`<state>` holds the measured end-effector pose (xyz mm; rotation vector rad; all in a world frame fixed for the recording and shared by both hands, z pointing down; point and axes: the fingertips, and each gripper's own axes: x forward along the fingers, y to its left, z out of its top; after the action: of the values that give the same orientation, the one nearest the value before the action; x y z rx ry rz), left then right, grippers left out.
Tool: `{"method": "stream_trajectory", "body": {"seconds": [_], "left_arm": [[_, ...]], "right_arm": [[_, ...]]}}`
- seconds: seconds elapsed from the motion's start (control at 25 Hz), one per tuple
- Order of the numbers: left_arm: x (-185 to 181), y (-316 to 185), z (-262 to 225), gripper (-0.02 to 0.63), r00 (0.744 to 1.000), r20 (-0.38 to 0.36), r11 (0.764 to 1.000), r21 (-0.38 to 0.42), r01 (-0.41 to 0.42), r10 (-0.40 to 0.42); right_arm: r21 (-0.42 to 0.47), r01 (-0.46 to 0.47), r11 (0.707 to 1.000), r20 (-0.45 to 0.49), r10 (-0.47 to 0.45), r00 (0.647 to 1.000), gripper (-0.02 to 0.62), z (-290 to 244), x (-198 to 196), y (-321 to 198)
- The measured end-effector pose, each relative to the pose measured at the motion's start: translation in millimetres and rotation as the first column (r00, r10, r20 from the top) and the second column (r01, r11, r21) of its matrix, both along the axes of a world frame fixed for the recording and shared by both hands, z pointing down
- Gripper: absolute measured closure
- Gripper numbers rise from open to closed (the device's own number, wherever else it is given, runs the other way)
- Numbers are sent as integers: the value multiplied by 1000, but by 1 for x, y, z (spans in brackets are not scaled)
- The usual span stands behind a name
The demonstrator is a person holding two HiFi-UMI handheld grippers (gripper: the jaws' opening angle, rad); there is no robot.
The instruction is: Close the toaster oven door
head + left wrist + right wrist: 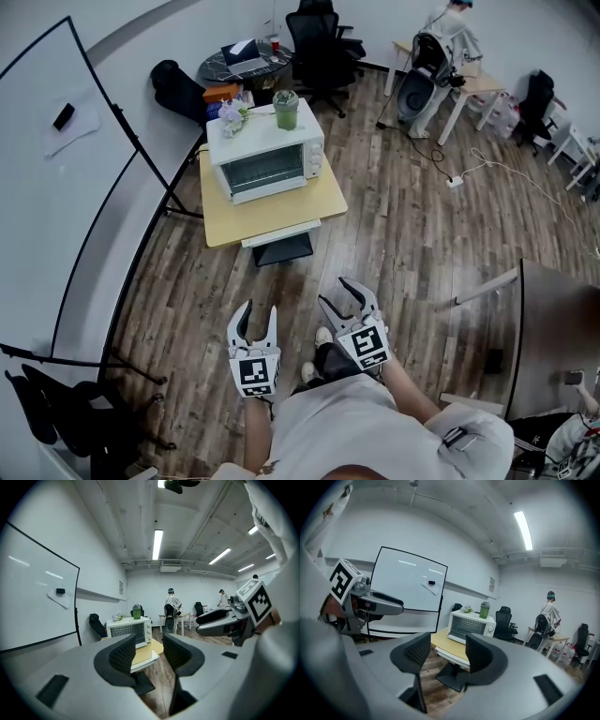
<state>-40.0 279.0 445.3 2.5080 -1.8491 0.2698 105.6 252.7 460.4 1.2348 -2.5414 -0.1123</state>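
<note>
The white toaster oven (267,159) (130,631) (471,624) stands on a small yellow table (281,214) well ahead of me. Its glass door (266,172) looks upright, flat against the front. A green cup (285,109) and a bunch of flowers (232,114) sit on its top. Both grippers hang close to my body over the wood floor, far short of the table. My left gripper (259,311) (149,653) has its jaws a narrow gap apart with nothing between them. The jaws of my right gripper (335,291) (447,651) stand slightly wider, also empty.
A whiteboard on a black stand (56,187) lines the left wall. Behind the oven are a round dark table (244,64) and a black office chair (319,42). Desks with a person (450,28) stand at the back right. A cable and power strip (455,181) lie on the floor.
</note>
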Motion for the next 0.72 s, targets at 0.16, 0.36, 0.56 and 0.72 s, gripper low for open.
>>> {"method": "stream_trajectory", "body": {"seconds": [0.16, 0.36, 0.56, 0.72], "left_arm": [[3, -20, 3, 422, 1000, -4, 1000, -8, 14, -14], [10, -49, 6, 420, 1000, -1, 1000, -15, 12, -12], [13, -73, 10, 420, 1000, 5, 999, -25, 25, -25], [15, -91, 12, 420, 999, 4, 999, -28, 41, -41]], "right_arm": [[-5, 4, 1000, 11, -3, 1000, 357, 4, 3, -21], [-17, 32, 999, 9, -32, 999, 350, 7, 4, -49], [-30, 58, 998, 9, -58, 998, 350, 11, 3, -73], [-33, 73, 997, 10, -73, 997, 351, 14, 5, -93]]}}
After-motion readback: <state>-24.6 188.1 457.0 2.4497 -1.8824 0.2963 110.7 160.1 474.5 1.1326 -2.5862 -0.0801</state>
